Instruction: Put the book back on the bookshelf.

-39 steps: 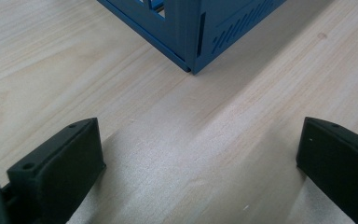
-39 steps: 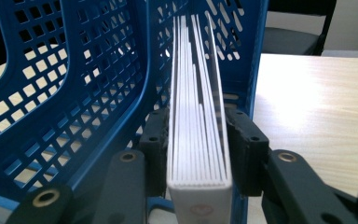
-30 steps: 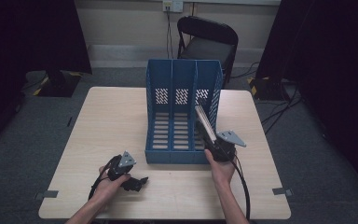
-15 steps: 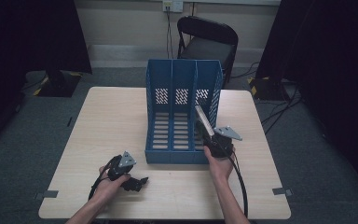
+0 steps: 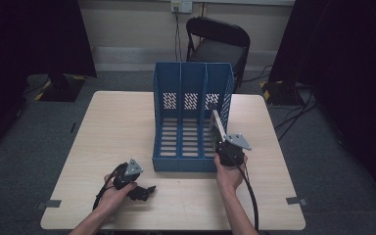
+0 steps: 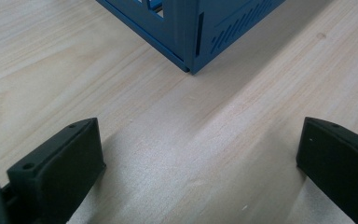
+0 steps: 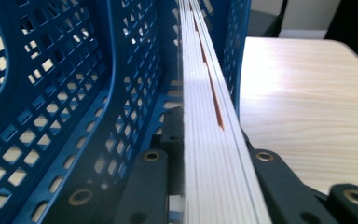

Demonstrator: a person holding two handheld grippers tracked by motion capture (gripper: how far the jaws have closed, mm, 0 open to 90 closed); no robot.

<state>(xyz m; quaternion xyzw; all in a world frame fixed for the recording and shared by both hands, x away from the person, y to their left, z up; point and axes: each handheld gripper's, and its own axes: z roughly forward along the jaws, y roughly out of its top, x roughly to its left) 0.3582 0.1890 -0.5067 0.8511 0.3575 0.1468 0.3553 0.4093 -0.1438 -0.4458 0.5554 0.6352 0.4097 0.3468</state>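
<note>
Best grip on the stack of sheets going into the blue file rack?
Pinch the stack of sheets across its flat faces at the near end, from the blue file rack's open front. It stands on edge in the rightmost slot; the right gripper already grips it this way.

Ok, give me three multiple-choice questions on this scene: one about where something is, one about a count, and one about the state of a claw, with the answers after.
1. Into which slot of the blue file rack is the book going?
A. the left one
B. the middle one
C. the right one

2. How many slots does the file rack have?
A. two
B. three
C. four

3. How is the left claw?
A. open, holding nothing
B. shut on the book
C. shut on the rack's edge

Answers:
1. C, since in the high view the book leans in the slot on the right, by the right claw.
2. B, since two dividers split the rack into three slots.
3. A, since the left gripper view shows its jaws far apart with bare wooden table between them.
</note>
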